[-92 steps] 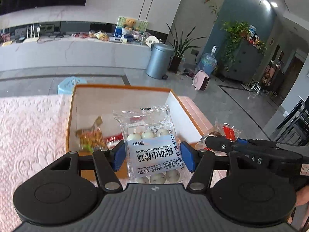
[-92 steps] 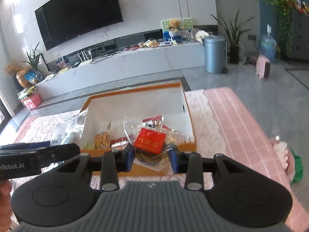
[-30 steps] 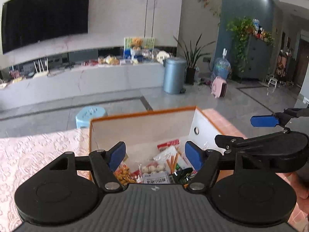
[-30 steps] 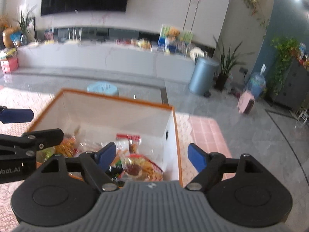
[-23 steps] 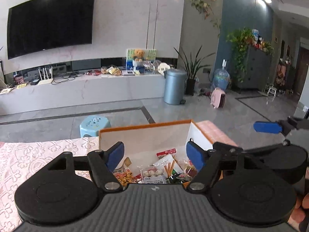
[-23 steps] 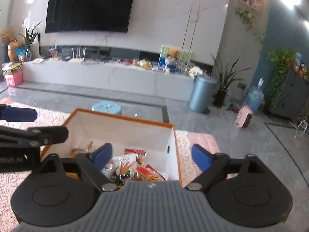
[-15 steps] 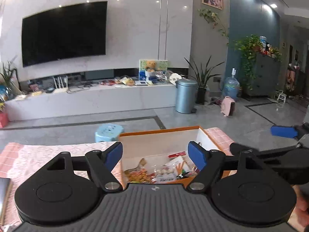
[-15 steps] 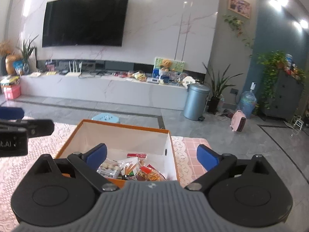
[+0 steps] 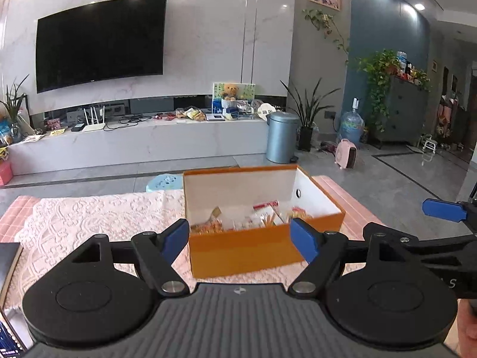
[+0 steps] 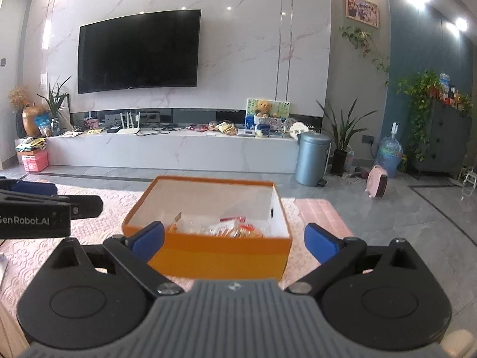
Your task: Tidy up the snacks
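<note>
An orange cardboard box (image 9: 247,253) with white inner walls stands on the lace-covered table, seen also as the orange box (image 10: 220,253) in the right wrist view. Several snack packets (image 9: 253,217) lie inside it, the same snack packets (image 10: 226,228) showing over the near wall. My left gripper (image 9: 241,240) is open and empty, held back from the box's near wall. My right gripper (image 10: 234,240) is open wider and empty too, also short of the box. Each gripper shows at the edge of the other's view.
A white lace cloth (image 9: 89,214) over a pink checked cover (image 10: 322,211) spreads around the box. A dark flat object (image 9: 9,256) lies at the table's left edge. Beyond the table are a blue stool (image 9: 164,182), a grey bin (image 10: 311,162) and a TV wall.
Both grippers have let their packets drop into the box, opened wide and drawn back and up from it. The box now looks smaller and farther off in both views.
</note>
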